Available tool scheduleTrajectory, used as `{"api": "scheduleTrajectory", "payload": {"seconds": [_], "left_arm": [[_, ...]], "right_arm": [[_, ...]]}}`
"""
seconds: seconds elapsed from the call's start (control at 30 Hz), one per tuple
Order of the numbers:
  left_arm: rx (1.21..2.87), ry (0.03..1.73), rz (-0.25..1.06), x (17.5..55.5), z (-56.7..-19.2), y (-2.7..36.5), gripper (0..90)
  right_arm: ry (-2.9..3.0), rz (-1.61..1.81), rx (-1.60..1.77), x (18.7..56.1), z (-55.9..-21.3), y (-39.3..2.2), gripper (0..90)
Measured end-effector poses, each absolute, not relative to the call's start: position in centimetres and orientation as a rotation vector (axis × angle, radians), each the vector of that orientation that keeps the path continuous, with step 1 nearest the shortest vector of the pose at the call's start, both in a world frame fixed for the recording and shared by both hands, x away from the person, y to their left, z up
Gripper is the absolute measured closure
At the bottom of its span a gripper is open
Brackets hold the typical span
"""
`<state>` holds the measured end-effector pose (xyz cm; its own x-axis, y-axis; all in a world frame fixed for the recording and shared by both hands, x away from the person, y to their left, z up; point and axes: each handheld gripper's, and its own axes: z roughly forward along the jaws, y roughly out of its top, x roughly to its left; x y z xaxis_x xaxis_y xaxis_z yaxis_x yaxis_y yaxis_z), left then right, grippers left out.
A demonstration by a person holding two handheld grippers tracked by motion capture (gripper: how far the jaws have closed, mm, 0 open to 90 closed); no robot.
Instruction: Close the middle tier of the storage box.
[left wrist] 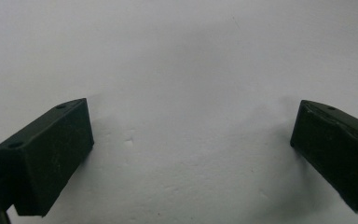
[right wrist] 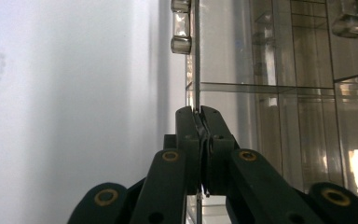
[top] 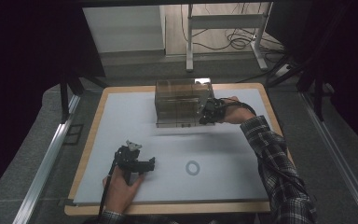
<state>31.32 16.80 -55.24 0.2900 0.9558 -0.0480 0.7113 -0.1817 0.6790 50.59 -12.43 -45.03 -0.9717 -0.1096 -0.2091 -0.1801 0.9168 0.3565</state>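
Pinching a thin clear panel edge-on, the right gripper (right wrist: 199,114) is seen with its jaws pressed tight on the door (right wrist: 197,56) of the clear acrylic cabinet (top: 182,102), which stands at the far middle of the white mat (top: 135,116). In the right gripper view the panel runs straight away from the fingertips, its long axis in line with the jaws, with a small hinge or latch fitting (right wrist: 181,25) farther along the same edge. The body of the cabinet, with its shelves and compartments, lies to one side of that panel and the bare mat to the other, so any swing of the door is judged to turn about the far fitting, away from or toward the shelves.

The right hand (top: 233,112) is plainly the nearer one; it is touching the cabinet's right side. The left gripper (top: 140,163) is held low over the near part of the mat, well apart from the cabinet, its jaws spread wide with nothing between them.

Counted up: one cabinet, one door panel in the grip, two grippers, and one small pale ring (top: 192,167) lying on the mat near the front, between the two hands.
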Motion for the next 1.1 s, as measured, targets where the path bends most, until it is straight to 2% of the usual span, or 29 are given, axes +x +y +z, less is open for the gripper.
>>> {"api": "scheduleTrajectory", "payload": {"seconds": [1.1], "left_arm": [[1.964,1.486,0.528,31.32,-55.23,16.8,0.0]], "right_arm": [[2.907,0.57,-0.202,50.12,-45.69,-12.75,86.0]]}}
